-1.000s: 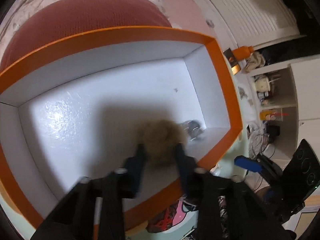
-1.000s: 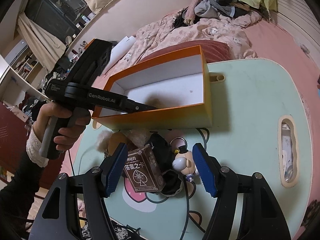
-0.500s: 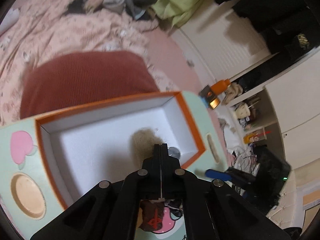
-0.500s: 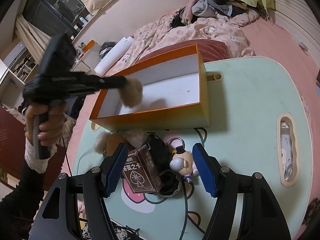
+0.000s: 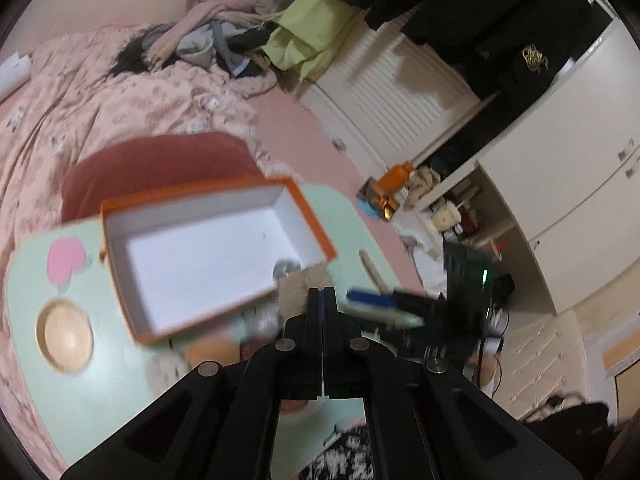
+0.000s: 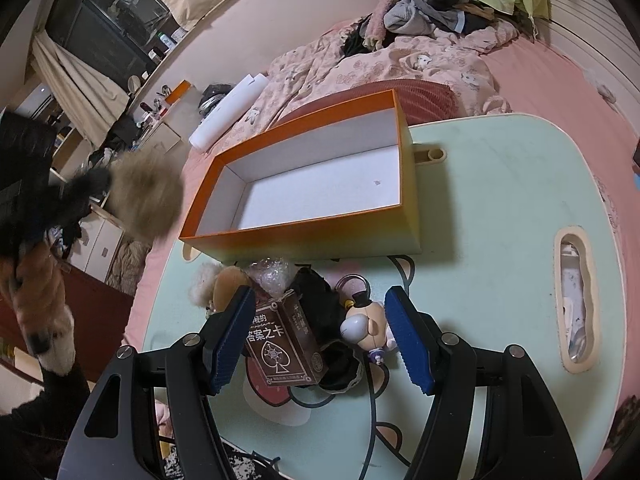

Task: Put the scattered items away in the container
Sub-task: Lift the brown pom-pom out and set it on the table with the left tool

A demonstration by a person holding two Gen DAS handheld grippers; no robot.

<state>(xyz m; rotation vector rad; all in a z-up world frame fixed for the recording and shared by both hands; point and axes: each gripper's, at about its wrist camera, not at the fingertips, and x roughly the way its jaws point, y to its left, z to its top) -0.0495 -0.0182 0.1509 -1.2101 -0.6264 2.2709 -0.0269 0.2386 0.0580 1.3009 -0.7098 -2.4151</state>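
Note:
The orange box [image 6: 308, 122] with a white inside stands empty on the mint table [image 6: 500, 200]. My left gripper [image 6: 94, 186] hangs in the air to the left of the box, blurred, and is shut on a beige fur pom-pom [image 6: 146, 196]. In the left wrist view its fingers [image 5: 323, 294] are pressed together, with the pom-pom [image 5: 294, 290] and its metal ring behind the tips, above the box's near corner [image 5: 312, 220]. My right gripper [image 6: 320, 296] is open over a pile in front of the box. The pile holds a brown card deck [image 6: 284, 344], a black cloth item [image 6: 320, 312] and a small figurine keychain [image 6: 362, 326].
A beige plush toy [image 6: 216, 284] and crinkled plastic [image 6: 272, 272] lie at the left of the pile. The table has a slot handle [image 6: 576, 304] on the right and a round recess [image 5: 64, 334]. A red cushion [image 5: 160, 164] and a bed lie behind the box.
The left gripper closed on the pom-pom inside the box, then lifted it out and swung it left and up. The right gripper and the pile stayed where they were.

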